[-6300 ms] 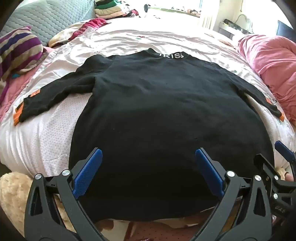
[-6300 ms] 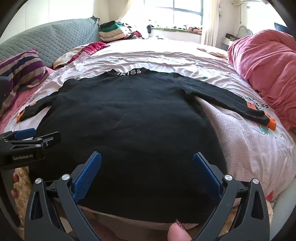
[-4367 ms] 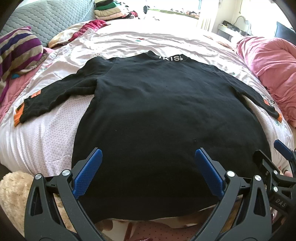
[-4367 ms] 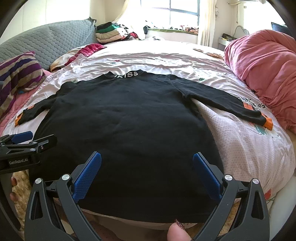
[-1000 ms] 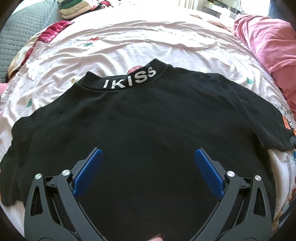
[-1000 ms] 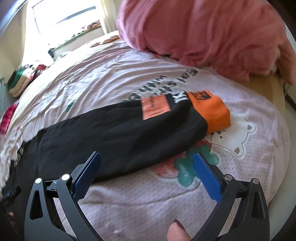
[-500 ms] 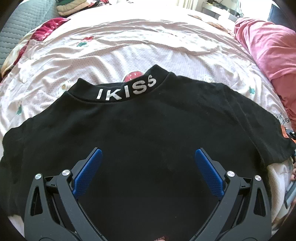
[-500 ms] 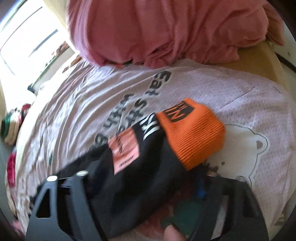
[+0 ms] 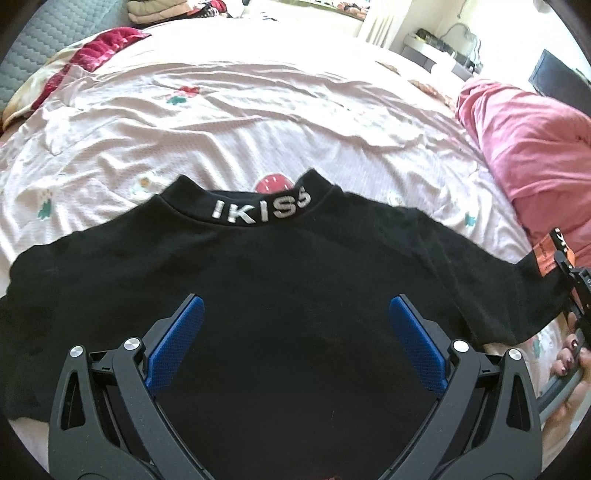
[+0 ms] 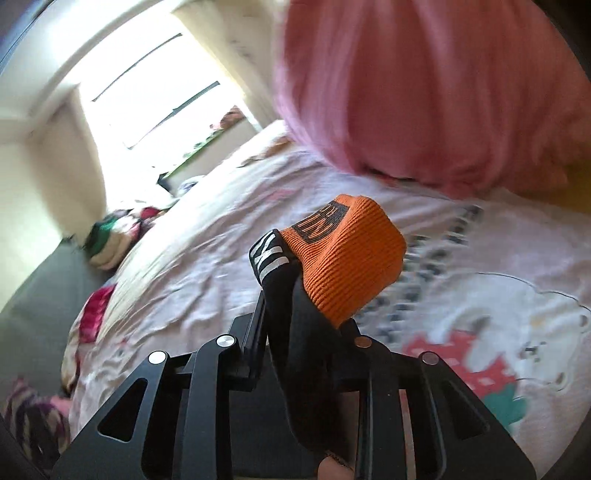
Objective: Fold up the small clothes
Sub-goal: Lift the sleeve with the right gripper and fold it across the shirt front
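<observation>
A black sweater (image 9: 288, 280) with white "IKISS" on its collar (image 9: 258, 212) lies flat on the bed. My left gripper (image 9: 293, 332) hovers open above the sweater's upper back, nothing between its blue pads (image 9: 177, 332). In the right wrist view my right gripper (image 10: 299, 317) is closing its jaws on the sweater's right sleeve (image 10: 295, 332), the orange cuff (image 10: 347, 258) sticking out past the fingers and raised off the sheet. The same sleeve end (image 9: 546, 258) and right gripper (image 9: 576, 280) show at the right edge of the left wrist view.
A pink quilt (image 9: 532, 155) is heaped on the bed's right side, close behind the cuff (image 10: 424, 92). The pale printed sheet (image 9: 258, 110) stretches beyond the collar. Folded clothes (image 9: 155, 7) are stacked by the far headboard. A hand (image 9: 569, 354) holds the right gripper.
My right gripper closed on the sleeve near the orange cuff and lifted it off the sheet, tilting upward. My left gripper rose slightly, so the collar sits lower in its view.
</observation>
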A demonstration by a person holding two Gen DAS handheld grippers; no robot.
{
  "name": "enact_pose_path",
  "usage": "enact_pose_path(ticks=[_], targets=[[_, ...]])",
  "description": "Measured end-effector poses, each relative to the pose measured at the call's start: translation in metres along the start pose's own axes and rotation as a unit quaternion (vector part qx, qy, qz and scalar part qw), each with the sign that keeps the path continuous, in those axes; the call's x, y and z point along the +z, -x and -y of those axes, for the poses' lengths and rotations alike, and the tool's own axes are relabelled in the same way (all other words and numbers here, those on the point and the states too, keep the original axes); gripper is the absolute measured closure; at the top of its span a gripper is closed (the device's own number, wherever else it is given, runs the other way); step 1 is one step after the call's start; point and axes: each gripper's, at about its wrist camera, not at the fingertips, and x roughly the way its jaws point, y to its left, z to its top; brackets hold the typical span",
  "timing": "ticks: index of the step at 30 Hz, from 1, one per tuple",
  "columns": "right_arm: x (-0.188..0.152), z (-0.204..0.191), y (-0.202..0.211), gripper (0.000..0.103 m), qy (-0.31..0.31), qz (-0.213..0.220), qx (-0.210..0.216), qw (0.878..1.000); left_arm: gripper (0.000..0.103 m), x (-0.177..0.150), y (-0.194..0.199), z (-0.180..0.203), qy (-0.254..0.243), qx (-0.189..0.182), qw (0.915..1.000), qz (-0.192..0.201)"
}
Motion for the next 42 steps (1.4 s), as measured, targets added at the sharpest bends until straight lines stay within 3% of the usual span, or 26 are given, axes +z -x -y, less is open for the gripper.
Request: enact_pose_path(ticks=[9,19,28,33,36,39,41,42], targets=[[-0.041,-0.105,0.004,0.078,0.142,-0.011,0.067,0.988,0.009,-0.002,0.032,-0.03,0.026,-0.002,0.9995,0.017],[-0.094,-0.168,0.001,0.078,0.224,-0.047,0.112,0.967,0.009,-0.003,0.054,-0.06,0.068,-0.025,0.9971,0.027],[-0.131,-0.192,-0.011,0.073,0.287,-0.084,0.131,0.945,0.009,-0.012,0.042,-0.079,0.096,-0.074,0.9926,0.0],[-0.144,-0.194,-0.009,0.056,0.289,-0.113,0.167,0.936,0.009,-0.024,0.016,-0.085,0.14,-0.139,0.9797,-0.034],[-0.15,-0.196,-0.002,0.049,0.301,-0.114,0.182,0.929,0.009,-0.029,0.009,-0.081,0.14,-0.141,0.9792,-0.042],[-0.147,-0.189,0.0,0.046,0.294,-0.116,0.182,0.931,0.013,-0.034,0.005,-0.074,0.138,-0.162,0.9759,-0.05],[-0.143,-0.181,-0.001,0.046,0.284,-0.116,0.169,0.937,0.022,-0.037,0.001,-0.068,0.131,-0.17,0.9751,-0.057],[-0.14,-0.176,-0.002,0.046,0.28,-0.113,0.158,0.94,0.032,-0.039,-0.001,-0.064,0.124,-0.171,0.9755,-0.062]])
